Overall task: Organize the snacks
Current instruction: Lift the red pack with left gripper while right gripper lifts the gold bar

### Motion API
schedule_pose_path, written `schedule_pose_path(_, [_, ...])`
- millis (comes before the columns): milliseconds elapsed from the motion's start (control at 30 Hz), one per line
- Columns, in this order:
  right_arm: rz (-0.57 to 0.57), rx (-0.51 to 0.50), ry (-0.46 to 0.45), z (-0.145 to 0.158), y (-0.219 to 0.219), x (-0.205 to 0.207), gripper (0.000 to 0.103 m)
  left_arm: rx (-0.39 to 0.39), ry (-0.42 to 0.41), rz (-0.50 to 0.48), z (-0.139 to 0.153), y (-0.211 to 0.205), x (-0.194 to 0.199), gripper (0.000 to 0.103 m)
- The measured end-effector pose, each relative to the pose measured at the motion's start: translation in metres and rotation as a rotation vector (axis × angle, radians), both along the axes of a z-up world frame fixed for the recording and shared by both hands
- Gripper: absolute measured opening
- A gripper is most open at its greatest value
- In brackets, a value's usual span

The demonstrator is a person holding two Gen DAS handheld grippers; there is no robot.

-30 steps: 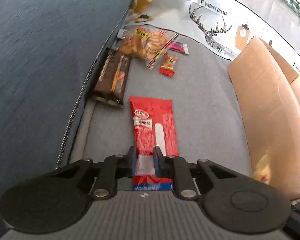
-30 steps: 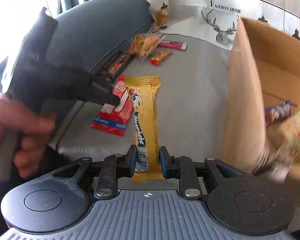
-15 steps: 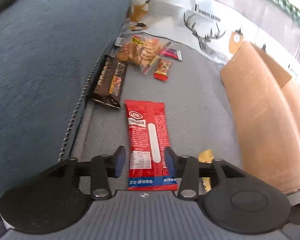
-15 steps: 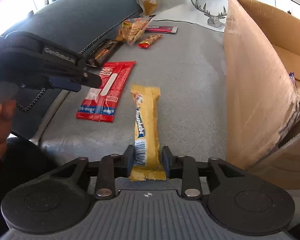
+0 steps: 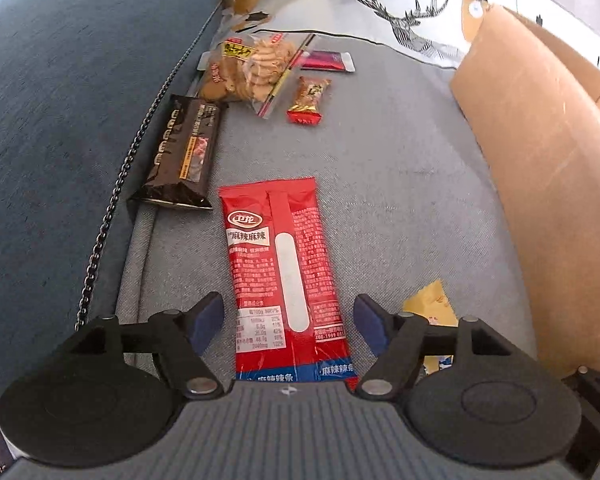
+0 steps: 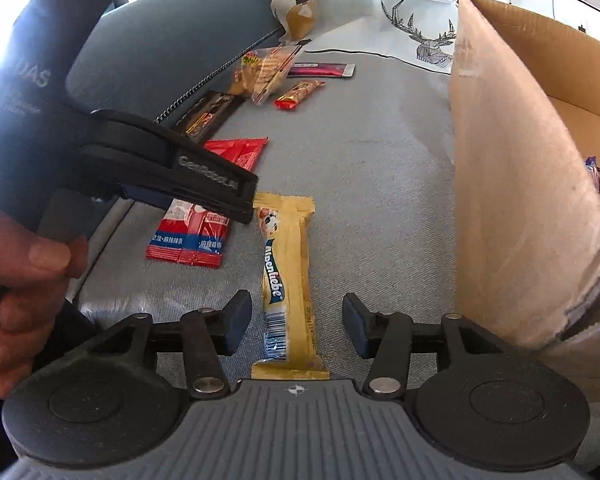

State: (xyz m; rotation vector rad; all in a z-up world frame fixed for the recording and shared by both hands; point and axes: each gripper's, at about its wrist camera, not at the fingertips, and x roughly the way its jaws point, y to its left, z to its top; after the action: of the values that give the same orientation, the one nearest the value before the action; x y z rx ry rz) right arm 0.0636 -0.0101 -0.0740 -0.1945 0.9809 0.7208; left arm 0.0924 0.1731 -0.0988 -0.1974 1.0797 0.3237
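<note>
**Entry: two packets on the sofa seat, both claws spread**

Left gripper (image 5: 288, 322): jaws wide apart, straddling the near end of the red pack (image 5: 286, 276) without touching it. The pack lay flat on the grey seat (image 5: 400, 200), near its front edge and towards the backrest side. Its long axis ran from the front edge towards the far end of the seat, roughly in line with the claw; the blue-banded end pointed at the claw and the plain red end pointed away.

Right gripper (image 6: 296, 320): jaws likewise spread, one on each side of the yellow bar (image 6: 288, 280), neither touching. The bar lay flat just beside the red pack, between it and the box (image 6: 512, 184), which stood along the opposite side of the seat. Long axis front to back; barcode end nearest the claw.

Handling note, as judgement: each claw should stay centred across the short width, drop until the pads sit at seat level, then close on the near end. Thin film may crumple or slip, so a bite well in from the sealed edge would serve better.

Other stock at the far end: dark pack (image 5: 180, 156), biscuit bag (image 5: 252, 72), small red sweet (image 5: 309, 100).
</note>
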Motion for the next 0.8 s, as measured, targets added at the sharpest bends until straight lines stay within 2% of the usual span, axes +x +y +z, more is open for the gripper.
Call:
schedule_pose_path(33, [0.004, -0.004, -0.006, 0.0, 0.0, -0.001, 0.039, 0.015, 0.001, -0.004, -0.001, -0.002, 0.001, 0.076])
schedule_pose_path(67, [0.009, -0.01, -0.013, -0.001, 0.001, -0.002, 0.033, 0.028, 0.0, -0.009, -0.001, -0.005, 0.001, 0.074])
schedule_pose_path(100, [0.013, -0.011, -0.018, -0.001, 0.0, -0.003, 0.023, 0.04, -0.002, -0.019, -0.001, -0.008, 0.0, 0.069])
schedule_pose_path(133, [0.011, -0.009, -0.018, -0.001, 0.0, -0.003, 0.022, 0.051, -0.006, -0.03, 0.0, -0.012, 0.0, 0.065])
schedule_pose_path(167, [0.008, -0.004, -0.015, -0.001, -0.001, -0.003, 0.021, 0.063, -0.012, -0.038, 0.0, -0.015, -0.001, 0.057])
schedule_pose_path(267, [0.0, 0.003, -0.017, 0.0, -0.002, -0.006, 0.02, 0.087, -0.022, -0.039, 0.003, -0.018, -0.006, 0.053])
schedule_pose_path(433, [0.003, 0.008, -0.042, 0.006, -0.003, -0.013, 0.02, 0.042, -0.07, -0.019, 0.016, -0.011, -0.023, 0.052])
schedule_pose_path(567, [0.0, 0.004, -0.043, 0.008, -0.005, -0.016, 0.02, -0.036, -0.085, 0.0, 0.025, -0.005, -0.041, 0.052])
schedule_pose_path(800, [-0.009, -0.009, -0.016, 0.003, -0.002, -0.013, 0.02, -0.041, -0.056, 0.009, 0.028, -0.014, -0.051, 0.052])
